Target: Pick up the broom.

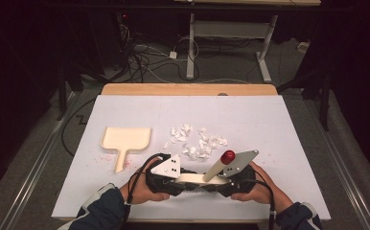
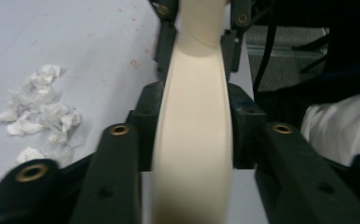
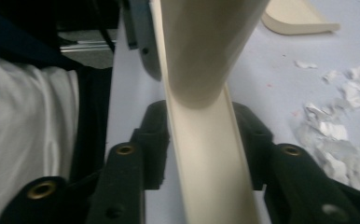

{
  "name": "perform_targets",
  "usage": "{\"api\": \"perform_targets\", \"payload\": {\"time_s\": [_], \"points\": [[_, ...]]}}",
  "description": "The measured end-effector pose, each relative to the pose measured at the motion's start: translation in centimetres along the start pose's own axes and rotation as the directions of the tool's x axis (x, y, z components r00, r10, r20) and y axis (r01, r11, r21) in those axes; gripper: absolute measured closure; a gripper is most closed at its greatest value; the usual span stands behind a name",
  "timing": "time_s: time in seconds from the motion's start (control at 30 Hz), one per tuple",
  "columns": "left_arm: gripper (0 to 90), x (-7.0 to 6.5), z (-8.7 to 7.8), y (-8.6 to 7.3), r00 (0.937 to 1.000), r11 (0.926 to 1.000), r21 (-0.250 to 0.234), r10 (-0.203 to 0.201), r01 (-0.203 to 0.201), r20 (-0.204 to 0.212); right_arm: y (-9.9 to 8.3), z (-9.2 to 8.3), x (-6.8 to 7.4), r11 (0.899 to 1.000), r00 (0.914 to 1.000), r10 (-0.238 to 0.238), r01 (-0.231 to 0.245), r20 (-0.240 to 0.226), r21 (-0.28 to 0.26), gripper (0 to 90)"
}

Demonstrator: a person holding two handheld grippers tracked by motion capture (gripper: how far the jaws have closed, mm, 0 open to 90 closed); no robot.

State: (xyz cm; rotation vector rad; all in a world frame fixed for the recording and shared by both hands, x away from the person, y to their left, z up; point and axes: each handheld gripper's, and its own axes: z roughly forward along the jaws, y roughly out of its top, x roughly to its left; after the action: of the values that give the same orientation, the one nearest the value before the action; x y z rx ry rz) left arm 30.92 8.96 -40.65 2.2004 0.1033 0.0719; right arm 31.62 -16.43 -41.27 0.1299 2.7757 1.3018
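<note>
**Both tools grip the brush**

Right now both tools, the left tool [image 1: 185, 176] and right tool [image 1: 216, 179], are clamped on a cream plastic brush with a red-tipped handle [image 1: 220, 166], held low at the near edge of the white surface [image 1: 269, 124]. Torn white paper scraps [image 1: 196, 141] lie just beyond, with a cream plastic dustpan [image 1: 125, 140] to their left.

— Position of the high view?
— Fixed above the near edge of the table [image 1: 250, 120], facing toward 12 o'clock and down, at some distance.

— The gripper views?
— Each sits very close behind its own jaws. The left gripper view faces the right gripper [image 2: 201, 18]; the right gripper view faces back toward the left one.

— Shared ground?
— All three take in the cream brush [image 1: 192, 178] [image 2: 192, 135] [image 3: 211, 154] and the paper scraps [image 1: 197, 141] [image 2: 38, 107] [image 3: 341, 135].
</note>
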Motion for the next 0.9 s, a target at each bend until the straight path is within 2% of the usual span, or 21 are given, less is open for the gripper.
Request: {"api": "perform_targets", "payload": {"time_s": [0.03,0.1,0.13,0.17,0.2,0.27,0.33,0.4,0.43,0.47,0.5,0.53,0.57,0.6,0.63,0.67,0.7,0.77,0.8,0.87,0.9], "points": [[59.1,0.1,-0.2,0.1,1.0,1.0,-0.009,0.0,0.0,-0.007,0.0,-0.1,0.0,1.0,1.0,0.001,-0.001,-0.009,-0.005,66.8],[54.6,0.1,-0.7,0.4,0.9984,0.9998,-0.014,0.014,-0.015,-0.056,0.4,-0.2,0.1,1.0,0.9999,0.005,-0.004,0.016,-0.015,67.7],[53.6,0.1,-0.7,0.4,0.9984,0.9998,-0.014,0.014,-0.015,-0.056,0.6,-0.5,0.2,1.0,0.9995,0.011,-0.011,0.028,-0.018,67.7],[52.3,0.1,-1.4,0.4,0.996,0.9994,-0.028,0.016,-0.019,-0.088,0.8,-0.7,0.2,0.999,0.9993,0.019,-0.018,0.034,-0.029,67.7],[50.3,0.0,-1.7,0.3,0.9922,0.9995,-0.018,0.025,-0.028,-0.122,0.9,-0.8,0.2,0.999,0.9987,0.029,-0.028,0.043,-0.037,67.9],[43.1,0.0,-2.6,0.0,0.9772,0.9996,-0.016,0.018,-0.022,-0.212,1.2,-0.9,0.5,0.999,0.9956,0.024,-0.022,0.091,-0.024,67.9],[32.7,0.3,-3.5,-0.5,0.9528,0.9997,-0.023,-0.006,-0.001,-0.304,1.1,-1.3,0.4,0.999,0.9922,0.042,-0.039,0.117,-0.025,68.0],[28.3,0.6,-4.5,-1.2,0.9209,0.9993,-0.033,-0.027,0.016,-0.389,1.0,-1.7,0.1,0.997,0.9878,0.066,-0.062,0.141,-0.035,67.9],[26.3,0.6,-4.5,-1.2,0.9209,0.9993,-0.033,-0.027,0.016,-0.389,0.9,-2.0,-0.1,0.997,0.9841,0.078,-0.073,0.16,-0.04,67.9],[24.8,0.8,-5.4,-2.0,0.8873,0.9986,-0.043,-0.046,0.03,-0.459,0.9,-2.3,-0.3,0.995,0.979,0.098,-0.09,0.178,-0.053,67.9],[24.0,0.9,-5.9,-2.5,0.8757,0.9975,-0.058,-0.063,0.04,-0.479,0.8,-2.7,-0.5,0.991,0.973,0.123,-0.111,0.196,-0.069,67.9],[22.9,0.9,-5.9,-2.5,0.8757,0.9975,-0.058,-0.063,0.04,-0.479,0.8,-2.7,-0.5,0.991,0.973,0.123,-0.111,0.196,-0.069,67.9],[21.9,1.0,-6.4,-3.0,0.8639,0.9962,-0.071,-0.08,0.051,-0.497,0.7,-3.6,-0.9,0.985,0.9617,0.162,-0.143,0.221,-0.101,67.9],[21.7,1.2,-7.3,-4.4,0.8292,0.9942,-0.08,-0.104,0.071,-0.549,0.6,-4.1,-1.1,0.98,0.9547,0.187,-0.165,0.231,-0.111,67.9],[21.6,1.2,-7.7,-5.2,0.8224,0.9911,-0.095,-0.13,0.093,-0.554,0.6,-4.6,-1.3,0.977,0.9464,0.202,-0.177,0.252,-0.117,67.9],[21.4,1.2,-7.7,-5.2,0.8224,0.9911,-0.095,-0.13,0.093,-0.554,0.6,-5.1,-1.5,0.975,0.9355,0.212,-0.186,0.282,-0.119,67.8],[21.4,1.2,-8.2,-6.0,0.8141,0.9892,-0.097,-0.146,0.11,-0.562,0.6,-5.1,-1.5,0.975,0.9355,0.212,-0.186,0.282,-0.119,67.8],[20.6,1.0,-8.9,-7.7,0.7861,0.9867,-0.089,-0.162,0.136,-0.596,0.5,-5.9,-2.0,0.974,0.9107,0.226,-0.2,0.346,-0.11,67.8],[20.6,0.9,-9.2,-8.5,0.7752,0.9854,-0.08,-0.168,0.15,-0.609,0.4,-6.6,-2.7,0.969,0.88,0.248,-0.22,0.405,-0.115,67.9],[20.6,0.3,-9.7,-9.9,0.7477,0.9827,-0.07,-0.176,0.172,-0.64,0.3,-7.0,-3.6,0.966,0.8501,0.257,-0.234,0.46,-0.107,67.9],[20.6,0.1,-10.0,-10.7,0.74,0.9783,-0.077,-0.196,0.192,-0.643,0.4,-7.2,-4.1,0.967,0.8337,0.253,-0.236,0.491,-0.097,67.8]]}}
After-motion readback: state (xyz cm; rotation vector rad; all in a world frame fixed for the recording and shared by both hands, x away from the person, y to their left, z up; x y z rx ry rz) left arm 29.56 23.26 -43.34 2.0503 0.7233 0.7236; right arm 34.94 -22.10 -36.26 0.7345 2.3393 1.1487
